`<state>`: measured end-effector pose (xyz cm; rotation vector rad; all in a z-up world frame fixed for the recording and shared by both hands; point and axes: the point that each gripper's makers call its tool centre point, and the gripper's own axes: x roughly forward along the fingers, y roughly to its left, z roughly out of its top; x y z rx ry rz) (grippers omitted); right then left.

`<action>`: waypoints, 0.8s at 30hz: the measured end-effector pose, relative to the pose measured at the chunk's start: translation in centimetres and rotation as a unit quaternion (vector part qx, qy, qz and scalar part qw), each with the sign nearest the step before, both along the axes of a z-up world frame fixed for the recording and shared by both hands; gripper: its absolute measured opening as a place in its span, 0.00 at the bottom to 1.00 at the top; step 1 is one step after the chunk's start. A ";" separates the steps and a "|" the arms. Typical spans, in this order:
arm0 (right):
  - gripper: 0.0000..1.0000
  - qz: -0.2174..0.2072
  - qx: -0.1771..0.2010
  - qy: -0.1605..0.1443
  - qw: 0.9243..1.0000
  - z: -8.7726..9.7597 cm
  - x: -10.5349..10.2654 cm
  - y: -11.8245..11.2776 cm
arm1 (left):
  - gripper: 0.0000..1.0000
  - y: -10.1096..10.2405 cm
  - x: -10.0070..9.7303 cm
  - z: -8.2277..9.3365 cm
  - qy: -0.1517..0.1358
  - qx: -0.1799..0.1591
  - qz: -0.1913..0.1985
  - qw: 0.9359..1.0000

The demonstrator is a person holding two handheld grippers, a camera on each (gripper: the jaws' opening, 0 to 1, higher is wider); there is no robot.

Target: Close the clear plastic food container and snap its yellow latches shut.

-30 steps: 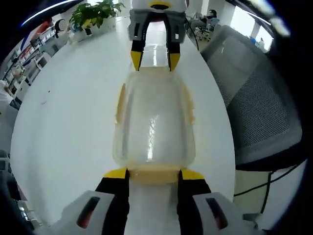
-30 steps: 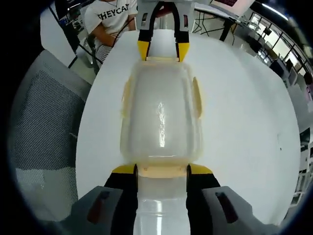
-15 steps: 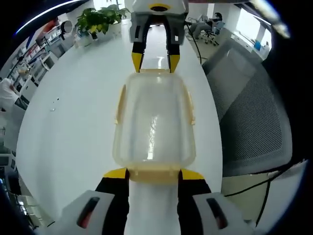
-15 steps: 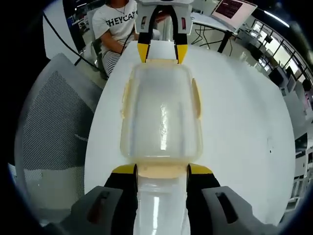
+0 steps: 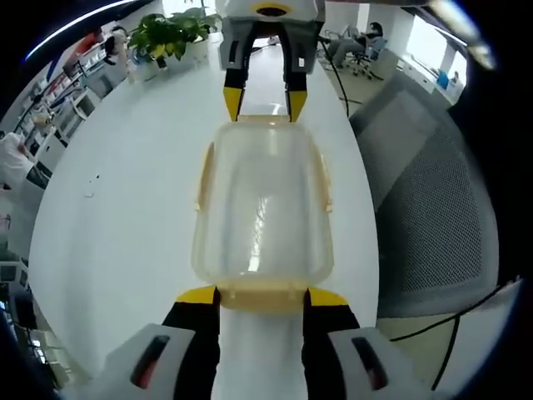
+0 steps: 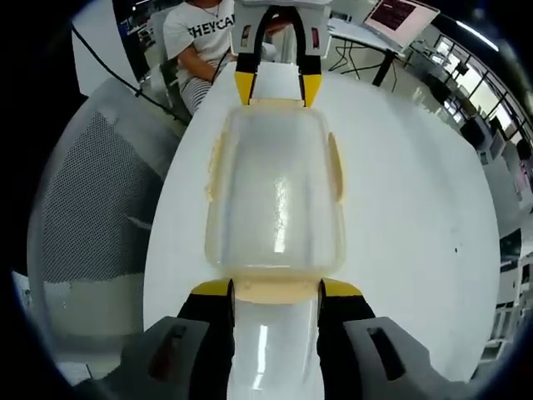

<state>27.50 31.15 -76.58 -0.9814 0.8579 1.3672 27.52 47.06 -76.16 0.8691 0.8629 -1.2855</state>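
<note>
In the left gripper view, the left gripper (image 5: 260, 293), a grey two-jaw tool with black jaws and yellow tips, is rising from the bottom of the view, and its jaws are bracketing the pale yellow latch (image 5: 260, 295) at the near end of the clear rectangular plastic food container (image 5: 261, 200); whether the tips are pressing on that latch cannot be told. The container is lying lengthwise on the white tabletop (image 5: 125, 200), close to the table edge that borders the grey mesh office chair (image 5: 433, 192), with its lid on and the side latches lying flat against its long walls. At the container's far end, the right gripper (image 5: 264, 103) is coming in from the top of the view, and its yellow tips are straddling the far end latch. A green potted plant (image 5: 171, 32) is standing beyond, at the far edge of the table. In the right gripper view, the right gripper's jaws are flanking the near end latch (image 6: 276, 290) at a medium gap, and contact cannot be told. The container is extending away along the table edge beside the mesh chair, and the left gripper is bracketing its far end. A seated person in a white shirt (image 6: 206, 33) is showing past the table's far edge.
</note>
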 end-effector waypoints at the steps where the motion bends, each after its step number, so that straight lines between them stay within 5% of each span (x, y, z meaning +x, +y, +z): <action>1: 0.35 0.000 -0.001 -0.001 1.000 0.0 0.1 -0.2 | 0.33 -0.2 0.0 0.0 -0.001 0.000 -0.001 1.000; 24: 0.35 -0.021 -0.012 -0.001 1.000 -0.5 0.2 -8.1 | 0.33 -7.9 1.0 -1.1 0.006 -0.009 -0.021 1.000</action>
